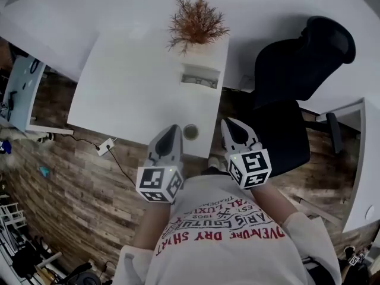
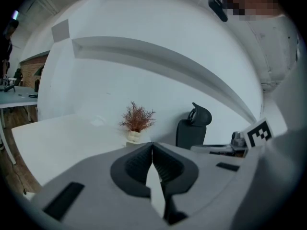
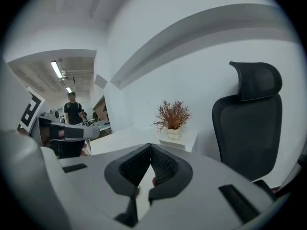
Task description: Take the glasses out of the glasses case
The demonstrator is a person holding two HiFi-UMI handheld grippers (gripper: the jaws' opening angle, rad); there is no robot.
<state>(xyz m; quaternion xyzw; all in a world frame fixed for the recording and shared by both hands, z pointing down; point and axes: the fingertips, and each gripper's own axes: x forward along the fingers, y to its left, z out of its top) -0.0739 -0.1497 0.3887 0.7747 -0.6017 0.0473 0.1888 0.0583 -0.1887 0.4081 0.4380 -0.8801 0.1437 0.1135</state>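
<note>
Approach stage, by my reading: nothing of the task has been touched yet. A person stands at the near edge of the white table [image 1: 136, 82], both tools held out low in front of the chest. Tools: the left gripper [image 1: 174, 128] has its jaws pressed together, ribbed pads meeting at the tip, nothing between them; the right gripper [image 1: 229, 123] is the same, closed tight and empty. Landmark: the potted plant [image 1: 197, 24], dry reddish-brown sprigs in a pale pot, at the table's far edge. Just in front of the plant, on the person's side, lies a small flat rectangular thing, grey and partly see-through, which I take to be the glasses case [image 1: 199, 76]. It is too small from here to tell whether its lid is up or down, and no glasses can be made out in it or near it. Farther from the plant, at the table's near edge and between the two gripper tips, sits a small round object [image 1: 190, 132], kind unclear. A black office chair [image 1: 300, 70] stands right of the plant, off the table. Both grippers are well short of the case. Next move, as I judge it: carry the tools toward the plant, part the jaws, steady the case with one and work the lid with the other before lifting anything. The case looks light and may slide on the smooth top if pushed unbraced.
</note>
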